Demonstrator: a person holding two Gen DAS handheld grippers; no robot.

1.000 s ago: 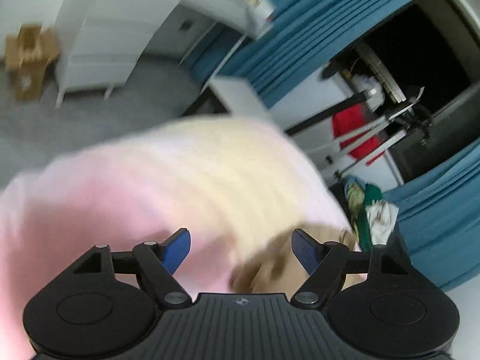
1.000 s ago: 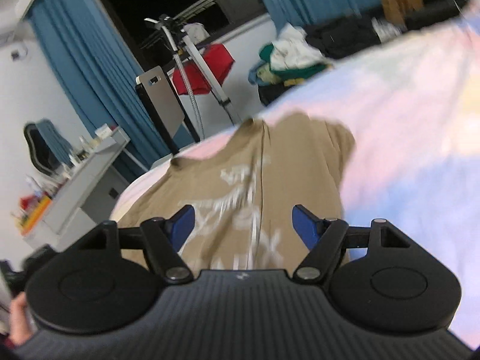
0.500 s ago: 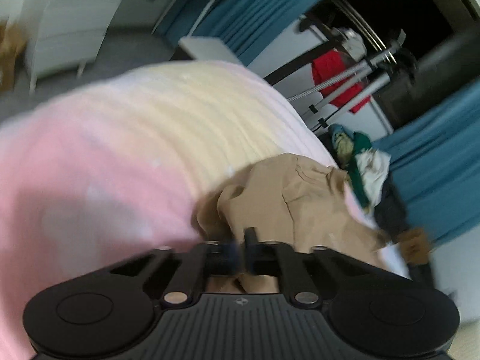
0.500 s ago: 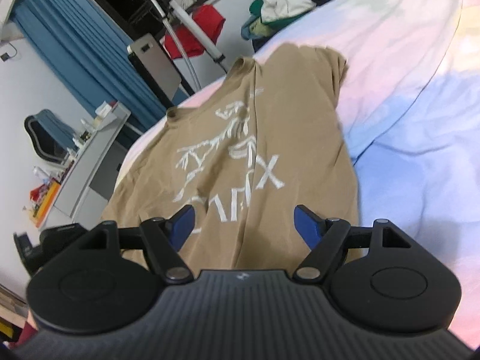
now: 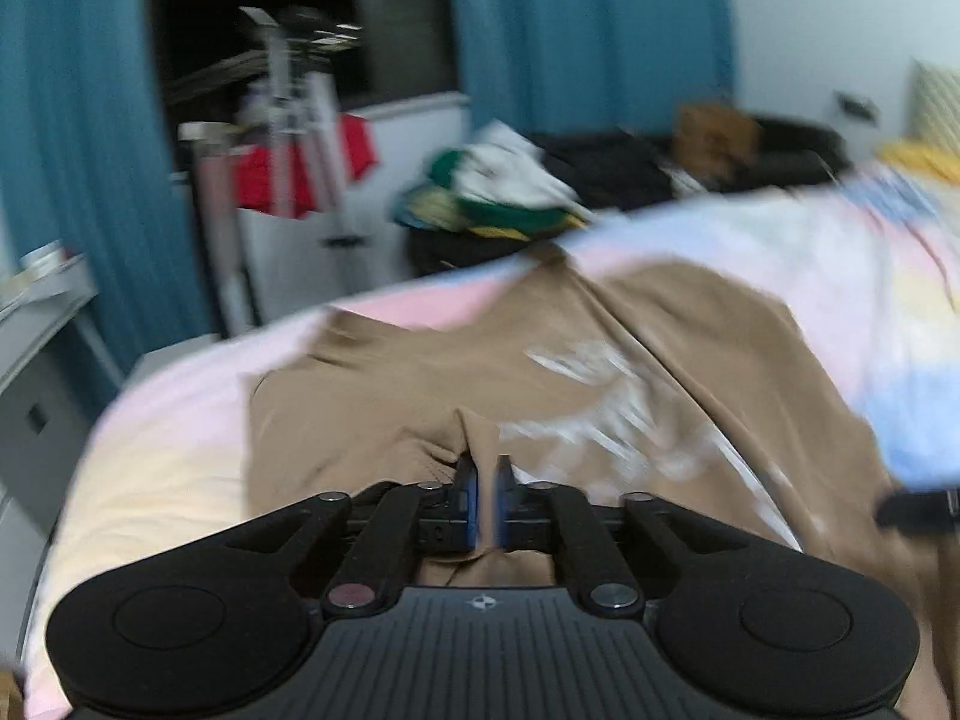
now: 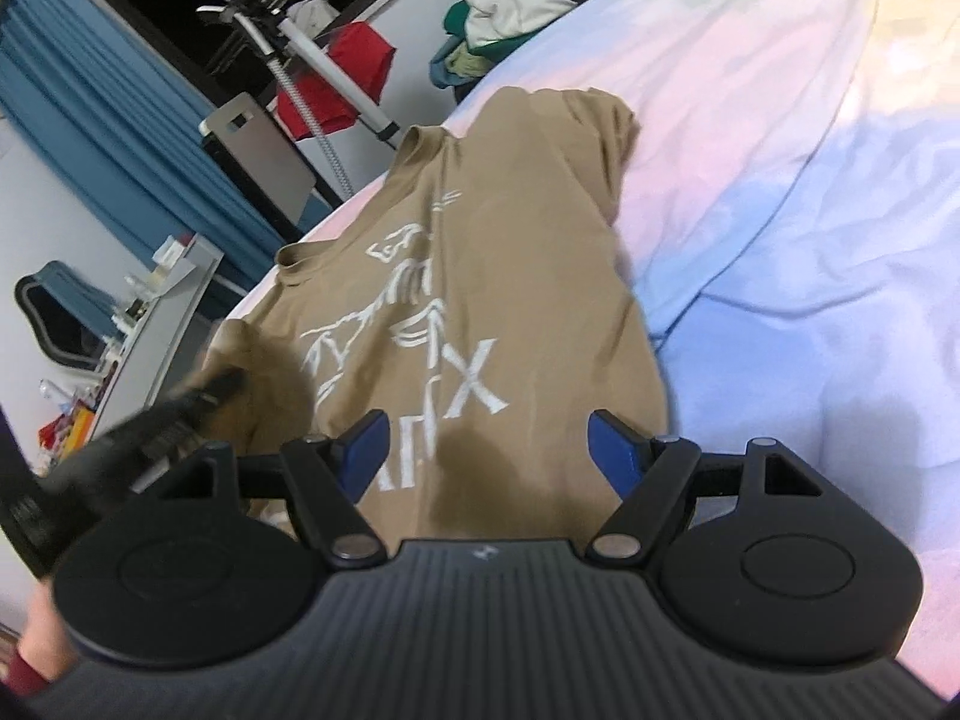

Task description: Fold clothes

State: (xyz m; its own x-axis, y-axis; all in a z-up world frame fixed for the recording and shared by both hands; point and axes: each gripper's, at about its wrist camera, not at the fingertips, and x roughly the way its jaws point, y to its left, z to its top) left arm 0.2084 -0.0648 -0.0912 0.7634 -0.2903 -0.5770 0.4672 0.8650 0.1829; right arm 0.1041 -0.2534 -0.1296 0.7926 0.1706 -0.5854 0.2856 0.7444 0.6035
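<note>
Here, left gripper nipping tan shirt; right gripper wide above it.

We see the left wrist view smeared: the shirt's print is unreadable there. In the right wrist view the gripper body hides the shirt's hem, and the left gripper is a blur.
</note>
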